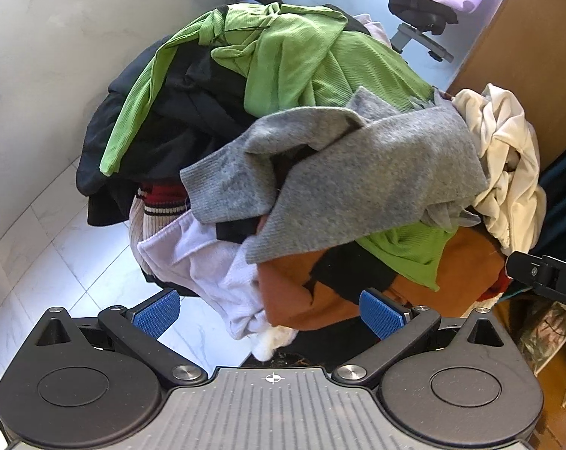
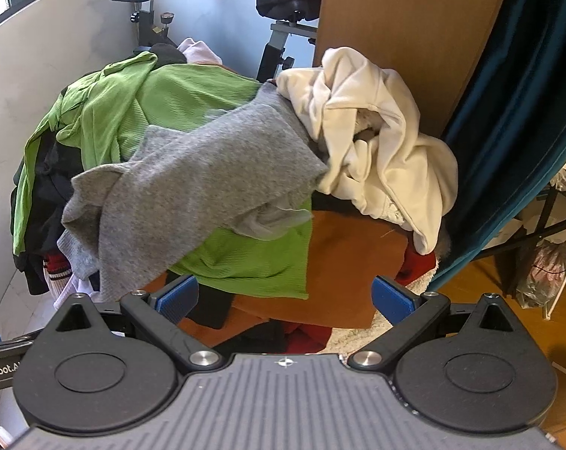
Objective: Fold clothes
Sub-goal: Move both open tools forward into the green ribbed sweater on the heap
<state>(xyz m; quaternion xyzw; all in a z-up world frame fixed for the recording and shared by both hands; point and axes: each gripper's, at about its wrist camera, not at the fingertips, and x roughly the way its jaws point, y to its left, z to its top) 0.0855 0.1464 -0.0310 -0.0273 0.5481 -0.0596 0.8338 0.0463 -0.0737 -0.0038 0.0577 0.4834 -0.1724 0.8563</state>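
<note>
A heap of clothes fills both views. A grey knit sweater (image 1: 350, 172) lies on top at the front; it also shows in the right wrist view (image 2: 193, 187). Behind it lies a green ribbed top (image 1: 301, 56) (image 2: 163, 97). A cream hoodie (image 1: 508, 165) (image 2: 380, 142) sits at the right. An orange garment (image 1: 305, 292) (image 2: 343, 258) and a white garment (image 1: 215, 262) lie low at the front. My left gripper (image 1: 270, 315) is open, close before the orange and white garments. My right gripper (image 2: 285, 300) is open above the orange garment.
An exercise bike (image 2: 151, 7) stands behind the heap. A brown wooden panel (image 2: 403, 30) and a dark teal curtain (image 2: 519, 112) are at the right. White tiled floor (image 1: 50, 247) lies to the left, wooden floor (image 2: 470, 288) to the right.
</note>
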